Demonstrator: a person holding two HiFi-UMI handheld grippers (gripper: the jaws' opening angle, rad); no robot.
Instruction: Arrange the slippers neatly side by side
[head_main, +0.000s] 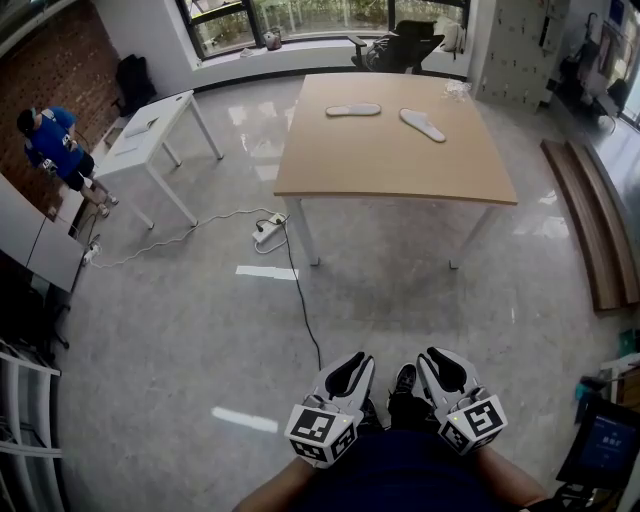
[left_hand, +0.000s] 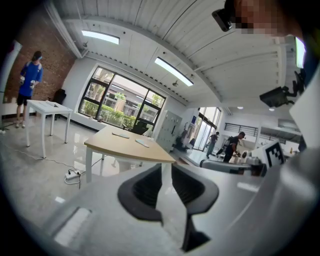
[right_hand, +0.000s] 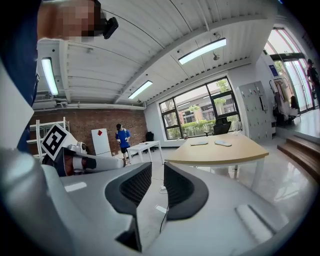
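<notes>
Two pale, flat slippers (head_main: 353, 110) (head_main: 423, 124) are lying on the far half of the light wooden tabletop (head_main: 390, 165), well apart from both grippers; the left one is lying crosswise and the right one is angling toward the near right, so they are not sitting parallel. The left gripper (head_main: 352, 364) and the right gripper (head_main: 440, 360) are hovering near the person's body over the glossy grey floor (head_main: 180, 330), each showing a narrow gap between its jaws with nothing in it. Judging by this, the approach is the step in hand: doing it well is likely meaning stepping clear of the black cable (head_main: 300, 300) trailing across the floor, spreading the jaws wider before reaching, and coming in low at a slipper's edge so the thin sole is getting pinched rather than pushed. No box, tray or bin is showing on the tabletop; the slippers are resting on bare wood.
</notes>
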